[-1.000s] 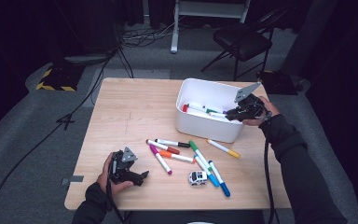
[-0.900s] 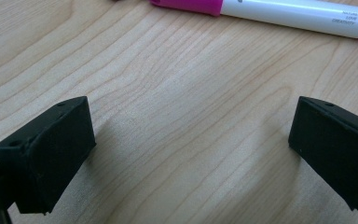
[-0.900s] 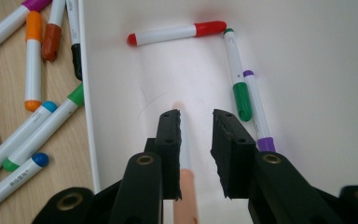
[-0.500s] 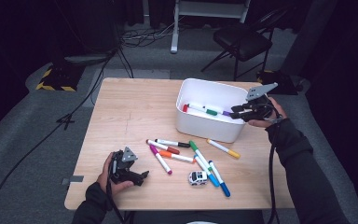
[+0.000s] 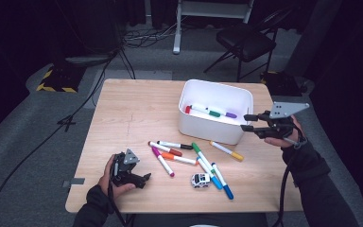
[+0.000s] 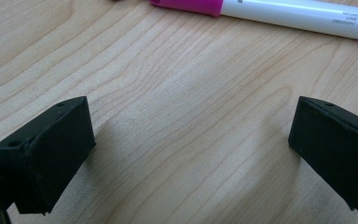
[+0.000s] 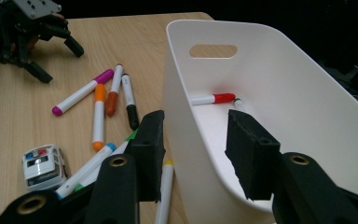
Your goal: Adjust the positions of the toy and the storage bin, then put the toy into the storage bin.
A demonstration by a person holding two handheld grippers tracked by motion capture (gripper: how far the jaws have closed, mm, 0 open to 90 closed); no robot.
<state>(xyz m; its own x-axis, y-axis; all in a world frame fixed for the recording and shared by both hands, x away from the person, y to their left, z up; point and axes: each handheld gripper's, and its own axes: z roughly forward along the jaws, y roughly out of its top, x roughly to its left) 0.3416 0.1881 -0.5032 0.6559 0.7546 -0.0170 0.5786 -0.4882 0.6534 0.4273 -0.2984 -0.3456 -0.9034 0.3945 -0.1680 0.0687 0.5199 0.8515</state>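
Right gripper jaws just opening, empty; rounded white bin.

Right hand-held gripper raised, jaws just opening, empty; left hand-held gripper low, jaws wide.

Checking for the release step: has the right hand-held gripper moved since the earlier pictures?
Yes. The right hand-held gripper has drawn back rightward off the white plastic bin to just outside its right wall, its jaws having just been opening with nothing between them.

Smooth white plastic bin, matt wood-grain table
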